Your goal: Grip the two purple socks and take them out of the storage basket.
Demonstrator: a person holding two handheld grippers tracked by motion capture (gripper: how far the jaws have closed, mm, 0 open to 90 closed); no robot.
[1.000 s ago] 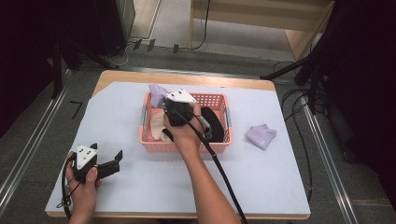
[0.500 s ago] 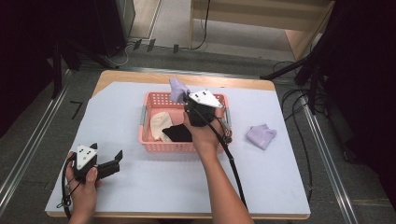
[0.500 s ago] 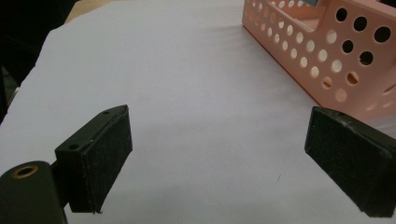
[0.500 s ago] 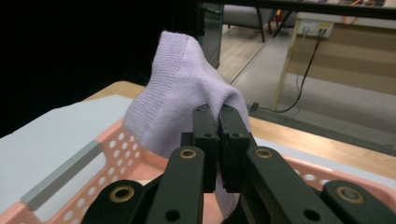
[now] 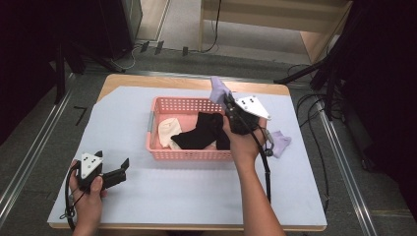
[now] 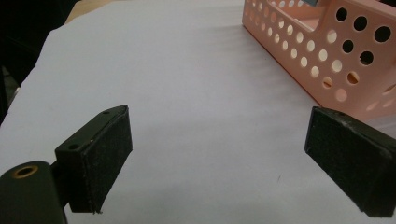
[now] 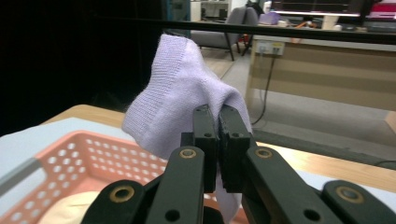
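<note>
lilac sock held above pink basket

the right gripper [image 5: 227, 101] had its jaws pressed together on a lilac sock [image 5: 218, 89], holding it in the air over the far right corner of a pink perforated basket [image 5: 189, 154]. in the right gripper view the sock [image 7: 180, 98] draped over and to the left of the closed jaws, with the basket's rim [image 7: 84, 144] below it and a cream sock [image 7: 70, 212] low in the basket. from the high view, the basket sat near the middle of a pale sheet [image 5: 196, 191] covering the wooden table [image 5: 162, 81], and inside it lay a cream sock [image 5: 167, 132] at the left and a black sock [image 5: 201, 132] spread toward the right. a second lilac sock [image 5: 279, 142] lay on the sheet just right of the basket, beside the person's right hand [image 5: 243, 142]. the left gripper [image 5: 118, 172] rested on the sheet near the table's front left corner, held in the left hand [image 5: 87, 194], well apart from the basket. the left gripper view showed its jaws spread wide with nothing between them, the basket's holed wall [image 6: 327, 51] ahead to the right.
</note>
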